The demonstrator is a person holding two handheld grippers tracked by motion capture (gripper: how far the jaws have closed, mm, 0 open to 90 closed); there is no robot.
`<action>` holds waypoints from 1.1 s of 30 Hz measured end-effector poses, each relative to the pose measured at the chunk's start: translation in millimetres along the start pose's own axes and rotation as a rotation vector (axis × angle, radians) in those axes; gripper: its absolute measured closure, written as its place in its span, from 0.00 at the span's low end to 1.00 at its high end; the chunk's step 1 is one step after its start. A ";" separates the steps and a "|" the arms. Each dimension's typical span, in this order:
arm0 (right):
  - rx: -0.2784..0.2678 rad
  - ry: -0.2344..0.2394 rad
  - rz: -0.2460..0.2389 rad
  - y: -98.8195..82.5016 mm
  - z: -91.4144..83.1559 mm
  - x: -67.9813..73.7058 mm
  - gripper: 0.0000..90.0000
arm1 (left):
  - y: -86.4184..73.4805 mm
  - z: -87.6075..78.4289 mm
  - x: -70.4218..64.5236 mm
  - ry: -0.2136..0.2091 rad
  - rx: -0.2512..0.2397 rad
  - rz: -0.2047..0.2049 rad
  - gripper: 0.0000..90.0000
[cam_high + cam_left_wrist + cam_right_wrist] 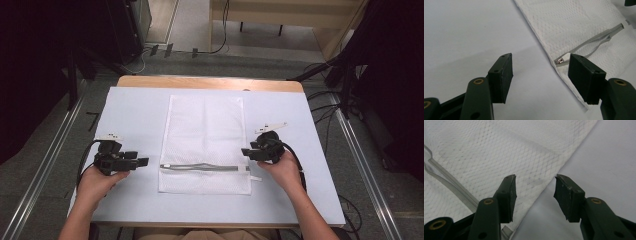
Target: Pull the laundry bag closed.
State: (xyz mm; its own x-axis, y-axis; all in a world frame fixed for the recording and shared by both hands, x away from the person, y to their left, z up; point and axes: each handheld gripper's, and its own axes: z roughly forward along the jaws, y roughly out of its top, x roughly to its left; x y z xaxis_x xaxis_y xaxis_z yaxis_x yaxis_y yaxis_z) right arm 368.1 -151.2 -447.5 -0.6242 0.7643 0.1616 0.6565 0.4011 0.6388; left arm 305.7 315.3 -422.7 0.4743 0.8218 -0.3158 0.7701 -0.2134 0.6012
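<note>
A white mesh bag lies flat in the middle of the pale table cover, its grey zipper running across near the front end and partly gaping. My left gripper hovers just left of the bag, open, pointing at the zipper's left end. In the left gripper view the metal zipper pull sits beyond the empty gap of the left gripper. My right gripper is open at the bag's right edge. In the right gripper view the right gripper straddles the bag edge without touching it.
The wooden table edge shows beyond the cover. Cables and dark stands stand on the floor around the table, and metal rails run along both sides. Bare cover lies left and right of the bag.
</note>
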 end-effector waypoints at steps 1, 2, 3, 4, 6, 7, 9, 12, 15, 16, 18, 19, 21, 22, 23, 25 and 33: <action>-0.001 0.000 0.002 0.1 -0.2 0.1 0.59 | -0.2 -0.2 -0.2 0.000 0.000 0.001 0.41; -0.005 -0.002 -0.001 0.3 -0.3 0.0 0.60 | -0.5 -0.3 -0.5 0.000 0.000 0.000 0.41; -0.005 0.000 0.004 0.6 -0.6 0.1 0.60 | -0.8 -0.5 -0.7 0.000 0.000 0.000 0.41; -0.008 0.009 0.006 1.0 -0.7 -0.2 0.61 | -1.0 -0.7 -0.6 0.001 0.000 0.001 0.41; -0.010 0.009 0.003 1.9 -0.9 0.1 0.61 | -1.6 -1.4 -0.3 0.002 -0.001 0.001 0.41; -0.009 0.009 0.001 2.3 -0.6 0.5 0.61 | -1.7 -1.7 -0.1 0.004 -0.002 0.000 0.41; -0.005 0.010 0.009 2.5 0.0 1.5 0.61 | -1.8 -2.2 0.1 0.005 -0.003 0.002 0.41; 0.003 0.008 0.007 2.6 0.6 1.8 0.60 | -2.2 -1.8 -0.5 0.004 -0.002 0.002 0.41; 0.001 0.005 -0.002 3.3 0.6 2.0 0.58 | -2.8 -1.9 -0.7 0.005 -0.005 0.003 0.41; 0.001 0.004 -0.008 3.6 0.8 1.9 0.58 | -3.1 -2.2 -0.4 0.007 -0.003 0.005 0.41; 0.004 0.000 -0.008 3.8 1.0 2.4 0.59 | -3.5 -2.4 -0.2 0.006 -0.004 0.000 0.41; 0.004 0.035 0.002 4.2 2.1 3.2 0.61 | -4.0 -3.1 0.4 0.009 -0.002 0.004 0.41; 0.005 0.033 -0.009 4.8 2.4 4.4 0.62 | -4.4 -3.8 0.6 0.010 -0.005 0.002 0.41; 0.003 0.036 -0.012 5.1 2.8 4.9 0.61 | -4.6 -4.1 0.8 0.012 -0.005 0.004 0.41; 0.005 0.036 -0.010 5.3 3.0 5.4 0.61 | -4.9 -4.2 0.6 0.014 -0.005 0.002 0.41; 0.007 0.035 -0.010 5.6 3.7 6.1 0.62 | -5.4 -4.6 0.7 0.014 -0.004 0.002 0.41; -0.012 0.073 -0.033 13.4 -0.1 23.1 0.63 | -6.7 -6.7 1.1 0.012 -0.013 -0.009 0.41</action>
State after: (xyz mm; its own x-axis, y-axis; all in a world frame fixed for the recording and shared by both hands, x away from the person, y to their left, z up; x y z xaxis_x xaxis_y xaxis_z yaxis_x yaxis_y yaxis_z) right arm 362.5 -128.2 -435.2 -0.6750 0.7119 0.1938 0.6298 0.4192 0.6539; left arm 298.2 321.2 -422.2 0.4621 0.8298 -0.3128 0.7688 -0.1991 0.6076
